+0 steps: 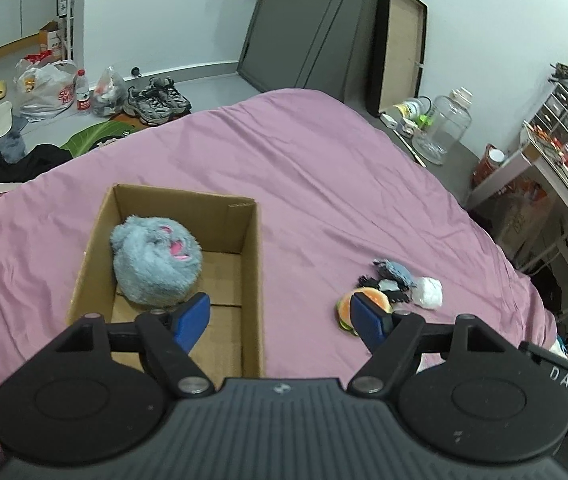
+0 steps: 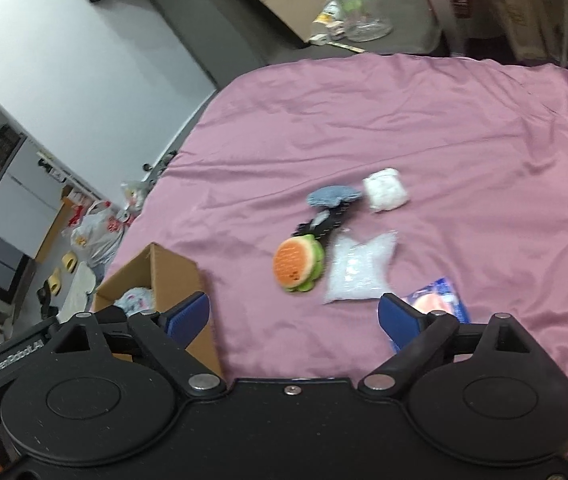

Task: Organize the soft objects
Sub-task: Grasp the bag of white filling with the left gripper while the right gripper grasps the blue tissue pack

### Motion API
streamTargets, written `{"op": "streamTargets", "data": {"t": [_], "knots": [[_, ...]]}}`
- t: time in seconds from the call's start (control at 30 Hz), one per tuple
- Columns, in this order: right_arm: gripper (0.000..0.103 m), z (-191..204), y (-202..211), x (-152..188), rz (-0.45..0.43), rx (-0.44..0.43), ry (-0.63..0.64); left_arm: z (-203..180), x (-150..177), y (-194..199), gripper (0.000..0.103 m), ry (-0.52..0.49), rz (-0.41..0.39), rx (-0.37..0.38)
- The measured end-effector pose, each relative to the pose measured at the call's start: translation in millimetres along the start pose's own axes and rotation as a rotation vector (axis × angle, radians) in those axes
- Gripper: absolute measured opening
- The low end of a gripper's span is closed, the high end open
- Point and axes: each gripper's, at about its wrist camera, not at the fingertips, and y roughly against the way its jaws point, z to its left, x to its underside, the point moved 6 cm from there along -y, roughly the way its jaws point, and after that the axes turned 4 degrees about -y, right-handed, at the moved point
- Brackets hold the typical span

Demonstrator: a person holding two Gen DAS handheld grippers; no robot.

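Note:
An open cardboard box (image 1: 252,264) lies on the pink bed sheet (image 1: 304,168) and holds a fluffy grey-blue plush (image 1: 156,264). To its right lie a burger plush (image 1: 364,300), a small grey-blue and black toy (image 1: 394,276) and a white soft wad (image 1: 427,291). My left gripper (image 1: 280,320) is open and empty, above the box's right wall. My right gripper (image 2: 294,318) is open and empty, above the sheet in front of the burger plush (image 2: 298,264), a clear bag of white filling (image 2: 358,270), the white wad (image 2: 386,189) and a blue-pink packet (image 2: 440,296). The box (image 2: 172,276) shows at its left.
The bed ends at a grey floor with shoes (image 1: 156,100), plastic bags (image 1: 46,86), slippers and clothes. A glass jar (image 1: 442,128) and small items stand beside the bed at right, near a cluttered white desk (image 1: 556,168).

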Motion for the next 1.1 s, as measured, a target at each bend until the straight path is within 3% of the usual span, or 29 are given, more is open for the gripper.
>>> {"op": "streamTargets", "data": {"t": [0.67, 1.1], "knots": [[0.091, -73, -15, -11, 0.002, 0.093, -0.191, -57, 14, -18, 0.076, -0.038, 0.019, -0.011], [0.09, -111, -49, 0, 0.085, 0.168, -0.377, -88, 18, -64, 0.076, -0.028, 0.076, 0.01]]}}
